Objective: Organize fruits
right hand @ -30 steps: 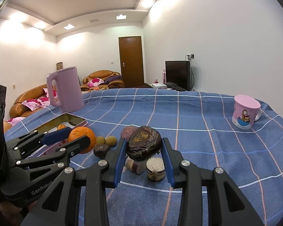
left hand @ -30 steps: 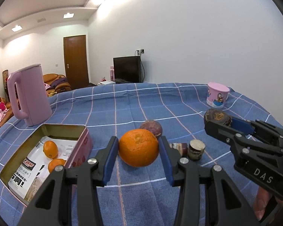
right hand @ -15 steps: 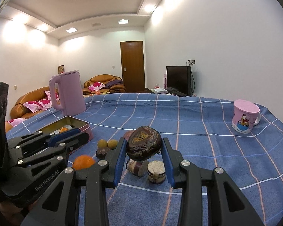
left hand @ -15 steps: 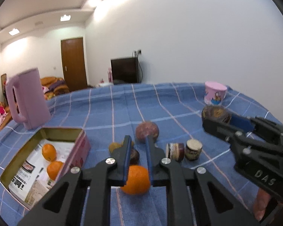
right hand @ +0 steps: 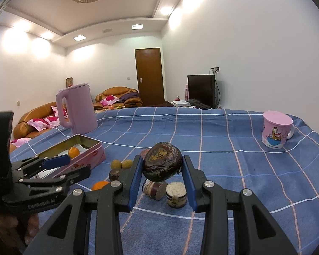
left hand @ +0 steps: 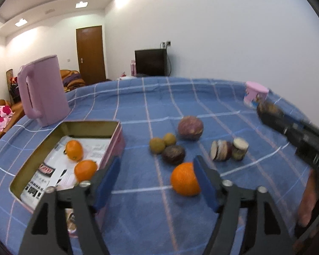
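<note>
The left gripper (left hand: 157, 182) has just been opening; its fingers stand spread, the orange (left hand: 184, 179) lying on the table (left hand: 202, 97) against the right finger. The right gripper (right hand: 162, 182) pinches a dark wrinkled fruit (right hand: 162, 161). The tin (left hand: 114, 131) holds two oranges.

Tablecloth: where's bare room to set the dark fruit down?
Free: the blue tablecloth between the pink mug and the fruit cluster, and behind toward the kettle. Crowded: beside the tin, around the orange and cut pieces.
</note>
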A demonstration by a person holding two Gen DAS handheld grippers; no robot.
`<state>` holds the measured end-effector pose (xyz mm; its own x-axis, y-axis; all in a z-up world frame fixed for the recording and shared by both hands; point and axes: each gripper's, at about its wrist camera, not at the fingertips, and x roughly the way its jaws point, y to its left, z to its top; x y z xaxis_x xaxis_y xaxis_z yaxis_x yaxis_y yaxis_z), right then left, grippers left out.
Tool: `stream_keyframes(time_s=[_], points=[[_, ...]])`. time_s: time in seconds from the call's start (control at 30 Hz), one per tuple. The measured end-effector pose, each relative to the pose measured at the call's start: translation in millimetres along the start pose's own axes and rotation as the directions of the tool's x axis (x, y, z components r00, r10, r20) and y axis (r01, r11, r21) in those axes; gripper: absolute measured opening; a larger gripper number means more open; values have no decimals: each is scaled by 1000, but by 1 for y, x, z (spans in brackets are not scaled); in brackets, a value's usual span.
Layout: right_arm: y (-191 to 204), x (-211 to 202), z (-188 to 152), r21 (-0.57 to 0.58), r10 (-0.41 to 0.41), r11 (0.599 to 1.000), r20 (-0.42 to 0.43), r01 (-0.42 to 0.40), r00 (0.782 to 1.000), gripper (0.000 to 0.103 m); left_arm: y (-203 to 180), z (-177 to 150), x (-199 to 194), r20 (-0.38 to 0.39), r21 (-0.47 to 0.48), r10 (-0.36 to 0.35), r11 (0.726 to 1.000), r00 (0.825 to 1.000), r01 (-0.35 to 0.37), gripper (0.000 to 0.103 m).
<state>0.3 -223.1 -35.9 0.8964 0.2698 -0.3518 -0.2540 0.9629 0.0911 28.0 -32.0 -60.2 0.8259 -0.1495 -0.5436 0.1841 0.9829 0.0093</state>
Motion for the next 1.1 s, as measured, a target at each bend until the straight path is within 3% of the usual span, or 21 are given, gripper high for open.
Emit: stream_keyframes(time_s=[0.33, 0.47, 0.53, 0.57, 0.6, 0.8, 1.1], points=[[-4, 0, 0, 21, 15, 1000, 1, -15, 1000, 39, -33, 2, 30, -139, 73, -27, 997, 990, 37, 78], [-4, 0, 0, 18, 19, 1000, -2, -19, 1000, 39, -33, 4, 40, -192, 63, -41, 997, 980, 54, 73], [-4, 1, 0, 16, 22, 1000, -4, -22, 1000, 39, -35, 3, 44, -211, 69, -45, 996, 977, 61, 67], [-4, 2, 1, 16, 22, 1000, -6, -22, 1000, 39, -37, 2, 46, -220, 71, -49, 995, 974, 66, 55], [-4, 2, 1, 15, 23, 1000, -7, -23, 1000, 39, -37, 1, 47, -227, 70, -60, 995, 972, 78, 50], [-2, 0, 0, 8, 18, 1000, 0, -18, 1000, 39, -38, 2, 41, -201, 68, -58, 995, 978, 73, 49], [11, 1, 3, -29, 24, 999, 3, -24, 1000, 39, -23, 15, 6, -18, 65, 31, 997, 999, -29, 49]])
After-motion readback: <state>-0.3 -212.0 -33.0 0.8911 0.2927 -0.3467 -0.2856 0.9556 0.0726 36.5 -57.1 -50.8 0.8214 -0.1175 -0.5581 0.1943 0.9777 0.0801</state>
